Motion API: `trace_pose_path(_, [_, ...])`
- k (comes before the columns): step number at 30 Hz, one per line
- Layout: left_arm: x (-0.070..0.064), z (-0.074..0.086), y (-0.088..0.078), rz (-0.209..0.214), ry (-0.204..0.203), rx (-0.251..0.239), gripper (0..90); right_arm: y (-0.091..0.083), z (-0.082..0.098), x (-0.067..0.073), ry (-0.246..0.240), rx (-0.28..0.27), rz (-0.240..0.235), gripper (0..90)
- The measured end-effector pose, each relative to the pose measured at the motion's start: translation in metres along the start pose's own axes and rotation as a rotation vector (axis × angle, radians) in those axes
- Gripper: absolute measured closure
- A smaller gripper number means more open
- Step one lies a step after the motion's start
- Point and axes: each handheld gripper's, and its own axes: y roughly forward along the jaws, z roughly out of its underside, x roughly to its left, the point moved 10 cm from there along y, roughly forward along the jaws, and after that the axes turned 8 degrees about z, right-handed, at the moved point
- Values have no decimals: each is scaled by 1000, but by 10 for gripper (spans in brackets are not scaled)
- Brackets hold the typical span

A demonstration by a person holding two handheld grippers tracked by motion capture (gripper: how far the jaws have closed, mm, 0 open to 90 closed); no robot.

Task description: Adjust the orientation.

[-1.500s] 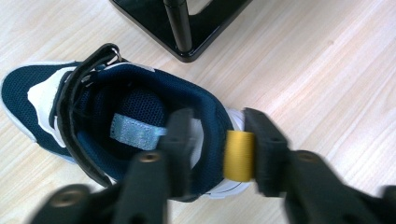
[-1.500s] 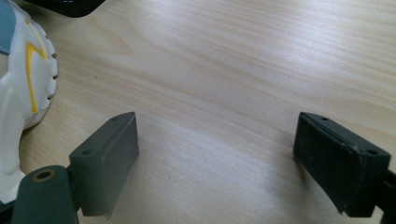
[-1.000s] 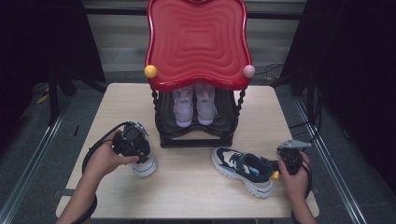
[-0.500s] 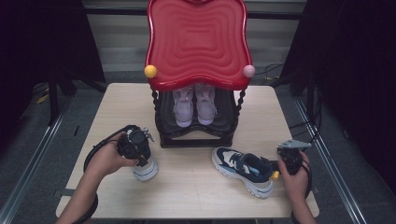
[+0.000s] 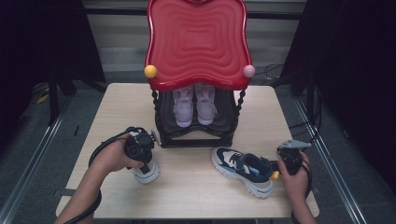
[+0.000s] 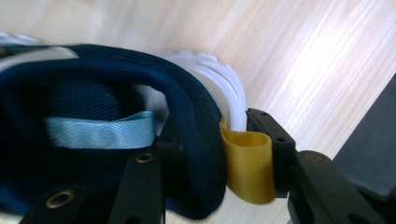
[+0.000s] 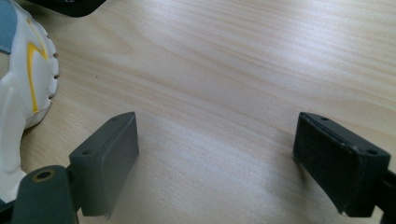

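A navy and white sneaker [image 5: 148, 171] stands on the table under my left hand. My left gripper [image 5: 144, 161] points down onto its heel. In the left gripper view one jaw is inside the navy collar [image 6: 196, 121] and the other lies against the yellow pull tab [image 6: 247, 163]. My left gripper [image 6: 215, 130] grips the heel, and its jaws have just been opening a little. The matching sneaker [image 5: 243, 170] lies at the right. My right gripper [image 5: 281, 164] is by its heel, open [image 7: 215, 140] over bare wood, with the sneaker's white side [image 7: 23, 84] to its left.
A red-topped shoe rack [image 5: 198, 42] stands at the back middle of the wooden table [image 5: 196, 196]. A pair of lilac shoes [image 5: 194, 105] sits on its lower shelf. Dark floor and metal rails surround the table.
My left gripper has shifted slightly to the right over the left sneaker's heel. The right hand and the right sneaker have stayed where they were.
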Motion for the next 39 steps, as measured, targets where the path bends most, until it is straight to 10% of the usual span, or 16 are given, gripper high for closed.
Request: trace_pose_path(39, [-3, 0, 11, 32, -13, 56, 768, 0, 0, 0, -5, -1, 1, 140])
